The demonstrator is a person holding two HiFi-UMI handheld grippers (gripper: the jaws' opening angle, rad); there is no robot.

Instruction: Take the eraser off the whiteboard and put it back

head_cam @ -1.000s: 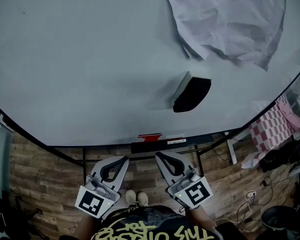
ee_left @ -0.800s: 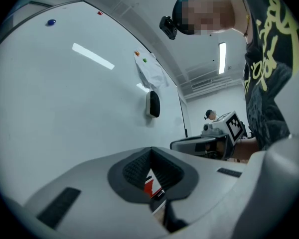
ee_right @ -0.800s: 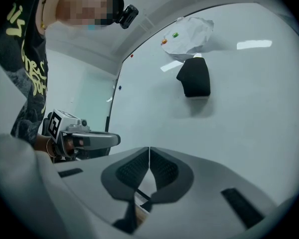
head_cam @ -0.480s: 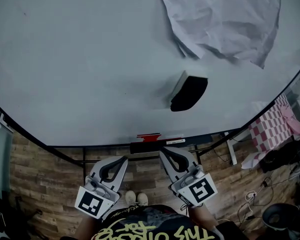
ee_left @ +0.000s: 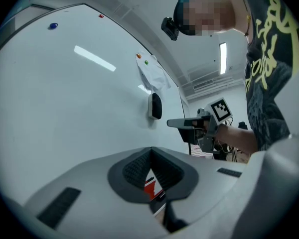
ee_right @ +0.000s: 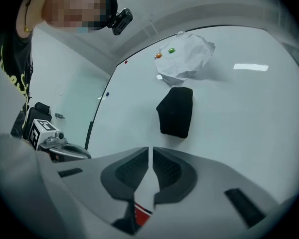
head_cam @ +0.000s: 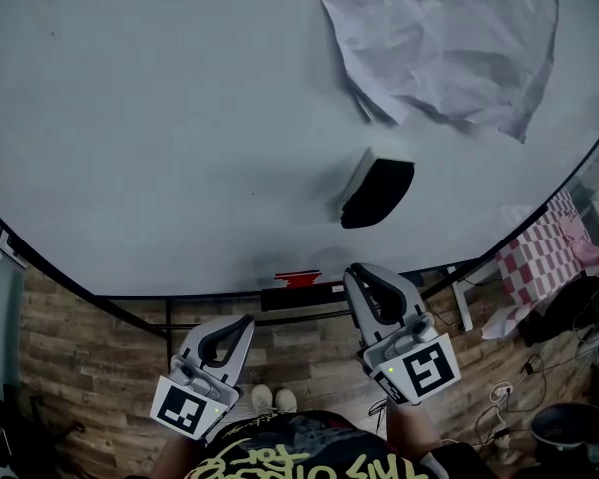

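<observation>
Whiteboard (head_cam: 180, 118) fills most of the head view, its dark lower edge running above a wood-plank floor (head_cam: 80, 337).

- Eraser (head_cam: 379, 190): black, stuck on the board right of centre, just below a crumpled sheet of paper (head_cam: 449, 38). Neither gripper touches it.
- Paper: the right gripper view shows an orange magnet (ee_right: 158, 56) and a green magnet (ee_right: 172, 50) at its top edge.
- Left gripper (head_cam: 240, 322): low, below the board's edge, jaws together with nothing between them.
- Right gripper (head_cam: 364, 270): tips at the board's lower edge, below the eraser and clear of it. Jaws closed to a thin slit, nothing held.
- Red strip (head_cam: 298, 279) on the ledge under the board, between the two grippers.
- Pink checkered cloth (head_cam: 539, 252) off the board's right corner.
</observation>
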